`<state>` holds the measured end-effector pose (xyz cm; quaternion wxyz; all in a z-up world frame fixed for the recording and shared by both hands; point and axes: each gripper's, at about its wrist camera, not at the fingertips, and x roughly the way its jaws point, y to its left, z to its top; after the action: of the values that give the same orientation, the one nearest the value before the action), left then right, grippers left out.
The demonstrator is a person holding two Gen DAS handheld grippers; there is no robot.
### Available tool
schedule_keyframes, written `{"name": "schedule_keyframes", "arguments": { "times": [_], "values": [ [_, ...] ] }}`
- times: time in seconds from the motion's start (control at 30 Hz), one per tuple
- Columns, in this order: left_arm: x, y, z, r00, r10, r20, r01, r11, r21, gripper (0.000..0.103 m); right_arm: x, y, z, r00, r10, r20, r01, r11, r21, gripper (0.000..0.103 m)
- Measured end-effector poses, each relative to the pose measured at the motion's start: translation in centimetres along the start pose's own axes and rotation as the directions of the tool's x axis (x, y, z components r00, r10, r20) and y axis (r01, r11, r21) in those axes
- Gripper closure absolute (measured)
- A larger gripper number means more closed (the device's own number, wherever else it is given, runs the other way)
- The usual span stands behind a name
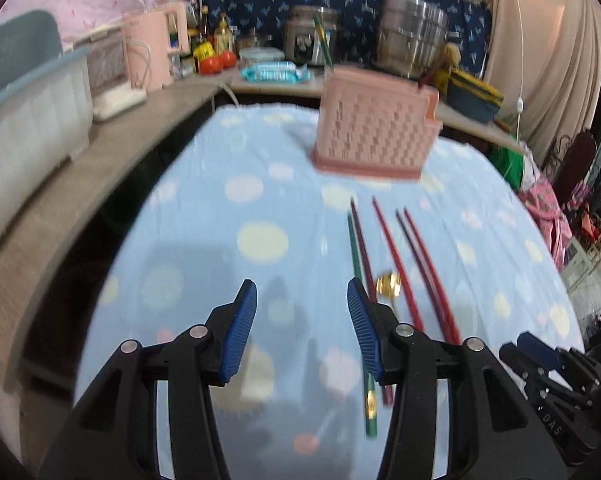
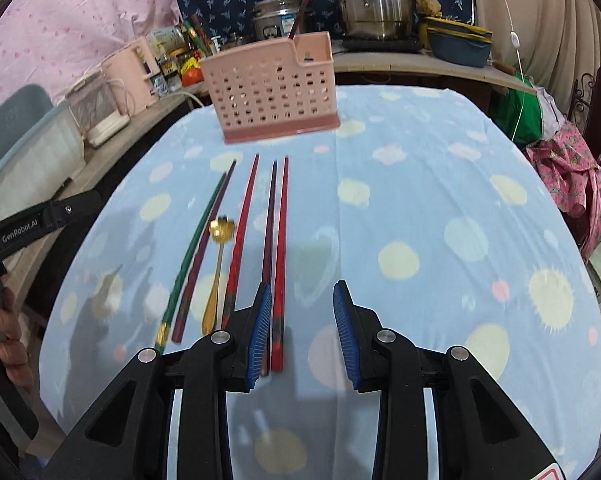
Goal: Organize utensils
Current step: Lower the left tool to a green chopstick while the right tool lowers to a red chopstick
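A pink basket (image 2: 274, 88) stands upright on the far part of a blue spotted cloth (image 2: 420, 200). On the near side of the basket lie five chopsticks in a loose row, all running lengthwise towards it: a green one (image 2: 188, 256) on the outside, a dark one (image 2: 204, 256) beside it, then a red one (image 2: 242, 236), another dark one (image 2: 269, 220) and another red one (image 2: 282, 236). A gold spoon (image 2: 216, 268) lies between the second and third sticks, bowl end towards the basket.

The left gripper (image 1: 302, 320) hangs over bare cloth just beside the green stick, jaws apart and empty. The right gripper (image 2: 298, 320) hangs by the near ends of the last two sticks, jaws apart, nothing between them. A hand (image 2: 10, 332) grips the left tool's handle.
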<state>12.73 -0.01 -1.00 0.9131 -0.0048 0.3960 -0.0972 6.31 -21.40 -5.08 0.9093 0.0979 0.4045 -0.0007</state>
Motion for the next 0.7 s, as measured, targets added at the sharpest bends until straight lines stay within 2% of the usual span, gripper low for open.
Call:
{"name": "schedule_keyframes", "arguments": {
  "times": [0.17, 0.43, 0.7],
  "values": [
    [0.5, -0.3, -3.0, 0.998, -0.008, -0.057, 0.009, 1.0, 0.017, 0.058, 0.6, 0.4, -1.9, 1.0, 0.0, -0.029, -0.001, 1.0, -0.012, 0.074],
    [0.9, -2.1, -6.1, 0.991, -0.048, -0.122, 0.057, 0.996, 0.067, 0.058, 1.0, 0.4, -3.4, 0.998, -0.003, -0.055, 0.002, 1.0, -0.011, 0.074],
    [1.6, -3.4, -6.9, 0.986, -0.072, -0.149, 0.086, 0.992, 0.089, 0.058, 1.0, 0.3, -3.5, 0.998, -0.003, -0.055, 0.003, 1.0, -0.004, 0.074]
  ]
}}
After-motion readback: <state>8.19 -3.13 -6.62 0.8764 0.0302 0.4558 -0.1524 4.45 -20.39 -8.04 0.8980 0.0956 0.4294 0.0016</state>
